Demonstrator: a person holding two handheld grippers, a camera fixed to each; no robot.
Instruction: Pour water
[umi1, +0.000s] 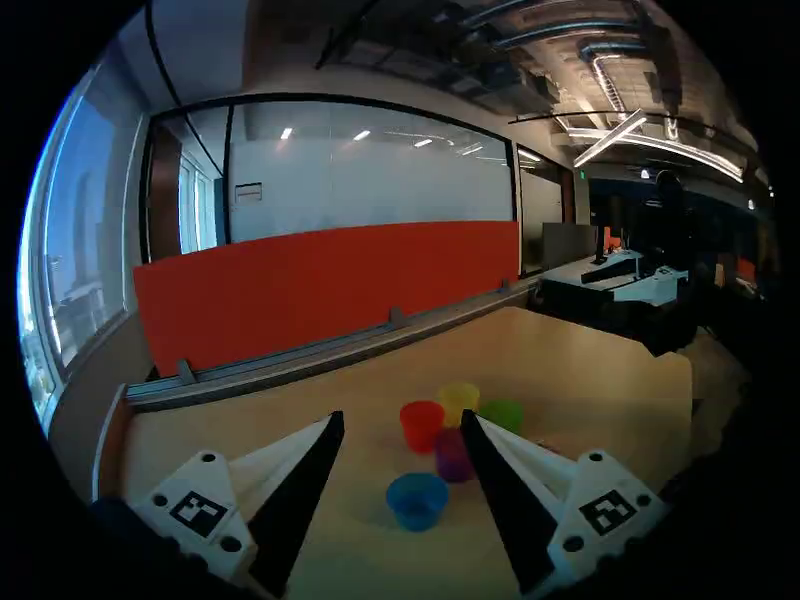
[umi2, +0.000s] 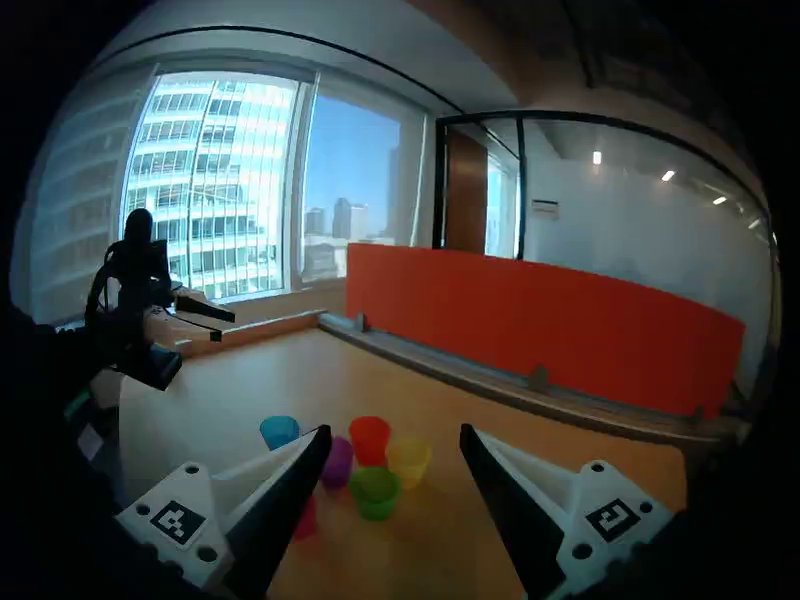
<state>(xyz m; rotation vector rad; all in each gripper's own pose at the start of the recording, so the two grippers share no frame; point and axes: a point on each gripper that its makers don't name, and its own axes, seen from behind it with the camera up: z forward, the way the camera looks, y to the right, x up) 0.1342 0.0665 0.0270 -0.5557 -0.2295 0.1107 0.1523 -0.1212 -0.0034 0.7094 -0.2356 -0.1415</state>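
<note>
1. Left gripper view: the left gripper (umi1: 400, 420) has its fingers spread wide and grips nothing; five small plastic cups stand upright in a loose cluster on the wooden tabletop (umi1: 590, 370), seen in the gap between the fingers; the blue cup (umi1: 417, 500) is nearest; the purple cup (umi1: 452, 455) is behind it, partly hidden by one finger; the red cup (umi1: 421, 425), yellow cup (umi1: 458, 398) and green cup (umi1: 502, 414) stand farther back; I cannot tell whether any holds water.
2. Same view, around them: an orange partition (umi1: 330, 285) runs along the far edge of the tabletop; a glass wall (umi1: 370, 180) rises behind it; a window (umi1: 75, 250) is at the left, and dark desks (umi1: 620, 285) are at the right.
3. Right gripper view: the right gripper (umi2: 393, 432) is also wide open with nothing in it; the same cluster sits beyond the tips, with the green cup (umi2: 374, 492) nearest, the yellow cup (umi2: 409, 462) and red cup (umi2: 369, 438) behind it, the purple cup (umi2: 337, 460) beside one finger and the blue cup (umi2: 279, 431) farther left; a pink cup (umi2: 305, 520) is mostly covered by that finger.
4. Same view, around them: the left gripper (umi2: 222, 328) hangs well off to the left above the tabletop (umi2: 300, 380); the orange partition (umi2: 560, 320) crosses behind the cups; the window (umi2: 230, 190) shows tall buildings.
</note>
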